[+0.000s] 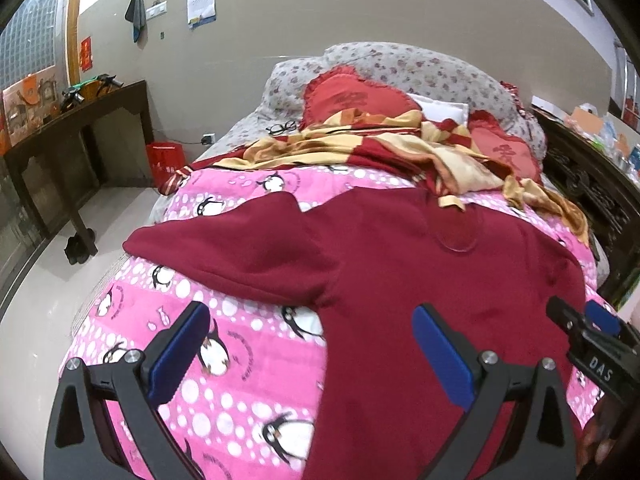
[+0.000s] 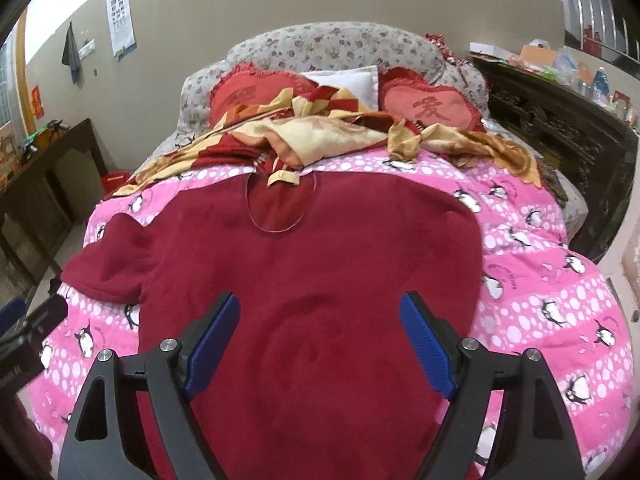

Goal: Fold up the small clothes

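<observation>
A dark red sweater [image 1: 400, 264] lies flat on a pink penguin quilt [image 1: 240, 368], neck away from me, left sleeve [image 1: 224, 244] spread out to the left. It also shows in the right wrist view [image 2: 312, 280], with the right side folded in and no right sleeve showing. My left gripper [image 1: 312, 344] is open and empty above the sweater's left edge. My right gripper [image 2: 320, 344] is open and empty above the sweater's lower body. The right gripper also shows at the left view's right edge [image 1: 592, 336].
A red and yellow blanket [image 2: 320, 136] lies bunched behind the sweater, a strap of it over the neckline. Red heart pillows [image 2: 432, 108] and a floral headboard [image 2: 332, 44] are behind. A dark wooden table [image 1: 72, 136] stands left, a carved cabinet [image 2: 560, 120] right.
</observation>
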{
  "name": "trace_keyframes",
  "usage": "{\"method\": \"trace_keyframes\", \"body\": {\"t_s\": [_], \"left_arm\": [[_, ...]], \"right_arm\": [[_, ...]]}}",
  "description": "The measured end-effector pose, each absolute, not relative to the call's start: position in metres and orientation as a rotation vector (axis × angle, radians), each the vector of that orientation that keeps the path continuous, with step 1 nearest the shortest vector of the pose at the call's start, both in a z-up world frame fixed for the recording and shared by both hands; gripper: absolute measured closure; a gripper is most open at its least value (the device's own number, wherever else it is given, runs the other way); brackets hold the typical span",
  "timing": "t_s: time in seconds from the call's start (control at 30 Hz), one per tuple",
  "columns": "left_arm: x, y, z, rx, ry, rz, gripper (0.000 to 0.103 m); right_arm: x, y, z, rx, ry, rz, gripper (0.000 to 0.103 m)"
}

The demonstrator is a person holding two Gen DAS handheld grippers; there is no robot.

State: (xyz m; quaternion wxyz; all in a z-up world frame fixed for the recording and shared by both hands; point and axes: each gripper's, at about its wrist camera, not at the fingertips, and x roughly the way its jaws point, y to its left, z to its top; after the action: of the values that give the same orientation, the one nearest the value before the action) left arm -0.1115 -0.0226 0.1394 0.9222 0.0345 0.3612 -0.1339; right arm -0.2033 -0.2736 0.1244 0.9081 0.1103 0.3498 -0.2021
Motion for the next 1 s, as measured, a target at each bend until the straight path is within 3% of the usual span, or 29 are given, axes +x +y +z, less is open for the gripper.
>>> {"method": "trace_keyframes", "body": {"t_s": [0.23, 0.47, 0.53, 0.67, 1.0], "left_arm": [[-0.056, 0.009, 0.115, -0.011, 0.812, -0.250, 0.000], [0.024, 0.104, 0.085, -0.214, 0.918, -0.106, 0.000], [0.045, 0.128, 0.076, -0.279, 0.944, -0.074, 0.002], [0.094, 0.180, 0.051, -0.424, 1.012, 0.023, 0.017], [0.156, 0.216, 0.005, -0.559, 1.060, 0.118, 0.022]], "right_arm": [[-0.173, -0.276, 0.099, 0.229, 0.771, -0.368, 0.014], [-0.148, -0.271, 0.083, 0.233, 0.817, -0.317, 0.014], [-0.142, -0.268, 0.079, 0.228, 0.828, -0.303, 0.014], [-0.129, -0.263, 0.069, 0.216, 0.857, -0.279, 0.014], [-0.111, -0.265, 0.051, 0.218, 0.905, -0.272, 0.014]]}}
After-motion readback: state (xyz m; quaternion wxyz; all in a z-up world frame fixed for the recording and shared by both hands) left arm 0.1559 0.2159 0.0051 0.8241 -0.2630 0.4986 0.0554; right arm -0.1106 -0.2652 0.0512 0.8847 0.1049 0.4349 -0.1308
